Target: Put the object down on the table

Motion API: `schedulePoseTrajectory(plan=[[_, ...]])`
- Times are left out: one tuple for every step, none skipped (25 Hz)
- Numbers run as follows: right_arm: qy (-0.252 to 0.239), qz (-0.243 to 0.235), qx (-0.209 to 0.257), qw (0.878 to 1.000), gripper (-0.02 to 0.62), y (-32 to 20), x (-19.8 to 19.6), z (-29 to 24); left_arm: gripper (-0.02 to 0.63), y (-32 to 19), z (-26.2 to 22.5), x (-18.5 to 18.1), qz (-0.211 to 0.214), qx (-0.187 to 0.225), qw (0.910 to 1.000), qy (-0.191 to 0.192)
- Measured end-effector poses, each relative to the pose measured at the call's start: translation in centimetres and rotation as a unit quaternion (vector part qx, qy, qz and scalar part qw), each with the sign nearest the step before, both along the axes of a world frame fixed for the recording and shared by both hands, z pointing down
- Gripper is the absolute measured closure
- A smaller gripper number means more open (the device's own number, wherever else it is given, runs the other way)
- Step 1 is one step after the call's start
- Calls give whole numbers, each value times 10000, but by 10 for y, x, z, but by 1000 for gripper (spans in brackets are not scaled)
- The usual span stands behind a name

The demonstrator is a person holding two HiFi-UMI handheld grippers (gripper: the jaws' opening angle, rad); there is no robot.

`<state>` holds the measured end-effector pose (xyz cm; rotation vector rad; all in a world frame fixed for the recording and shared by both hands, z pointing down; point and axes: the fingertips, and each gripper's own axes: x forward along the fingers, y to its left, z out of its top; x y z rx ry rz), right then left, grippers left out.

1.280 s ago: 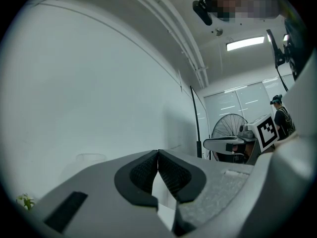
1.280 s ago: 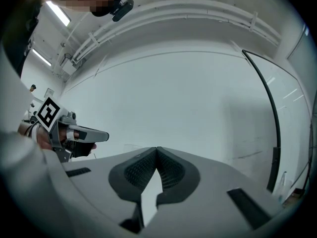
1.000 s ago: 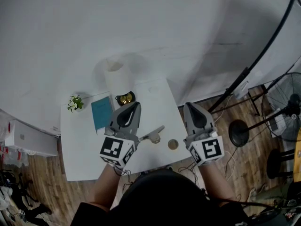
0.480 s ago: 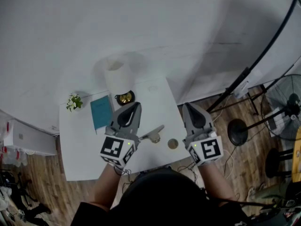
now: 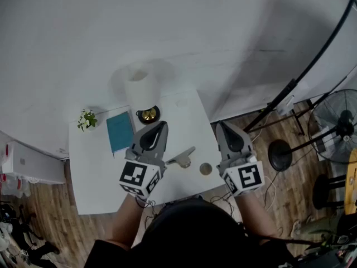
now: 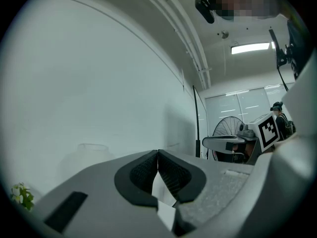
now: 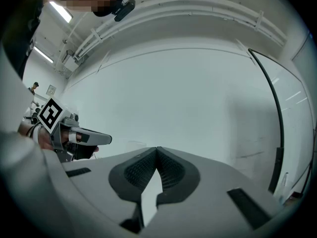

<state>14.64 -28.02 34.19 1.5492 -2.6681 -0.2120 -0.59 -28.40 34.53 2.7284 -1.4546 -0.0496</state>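
In the head view my left gripper hovers over the middle of the white table, its jaws pressed together with nothing between them. My right gripper hangs at the table's right edge, also shut and empty. Between them on the tabletop lie a small grey flat object and a round tan disc. The left gripper view shows the left gripper closed against a white wall, and the right gripper view shows the right gripper closed the same way. Neither holds anything.
At the back of the table stand a white cylindrical lamp, a dark dish with a gold centre, a teal book and a small plant. A floor fan and a black stand are on the wooden floor to the right.
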Motion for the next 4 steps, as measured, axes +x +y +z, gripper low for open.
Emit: schedulePoseTrajectory(plan=[[7, 15, 2, 10000, 592, 0, -1, 0, 601, 0, 1, -2, 0, -9, 10000, 9], [7, 30, 2, 10000, 592, 0, -2, 0, 600, 0, 1, -3, -1, -16, 10000, 16], [6, 43, 1, 10000, 592, 0, -3, 0, 600, 0, 2, -5, -2, -23, 10000, 24], [4, 55, 1, 10000, 592, 0, -4, 0, 600, -1, 2, -7, -3, -30, 10000, 33]])
